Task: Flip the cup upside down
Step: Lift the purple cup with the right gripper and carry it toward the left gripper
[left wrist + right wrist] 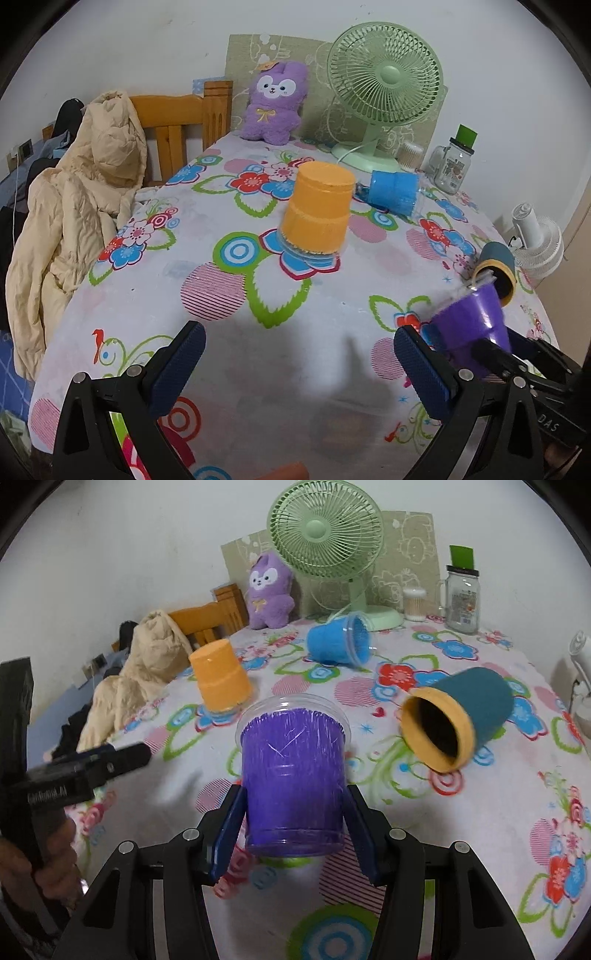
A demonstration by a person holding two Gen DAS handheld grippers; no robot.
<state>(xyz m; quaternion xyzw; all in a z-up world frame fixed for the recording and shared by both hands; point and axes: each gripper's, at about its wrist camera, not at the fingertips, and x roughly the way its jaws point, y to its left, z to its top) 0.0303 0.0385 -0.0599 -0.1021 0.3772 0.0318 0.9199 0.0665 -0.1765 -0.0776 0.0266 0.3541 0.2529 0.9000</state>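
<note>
Purple cup (pixel 293 775) gripped mouth-up between the blue pads of the right claw (pixel 293 827), raised above the floral surface (pixel 498 812). Left claw (pixel 299 365) spread wide, holding nothing. Orange cup (pixel 317 210) already inverted; blue cup (pixel 338 639) and teal cup (pixel 458 720) lying sideways.

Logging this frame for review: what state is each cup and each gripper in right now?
Purple cup: upright, rim up, held between the right gripper's pads.
Orange cup: upside down on the table.
Blue cup: on its side.
Teal cup: on its side, mouth toward the right wrist camera.
Right gripper: shut on purple cup.
Left gripper: open, empty.
</note>
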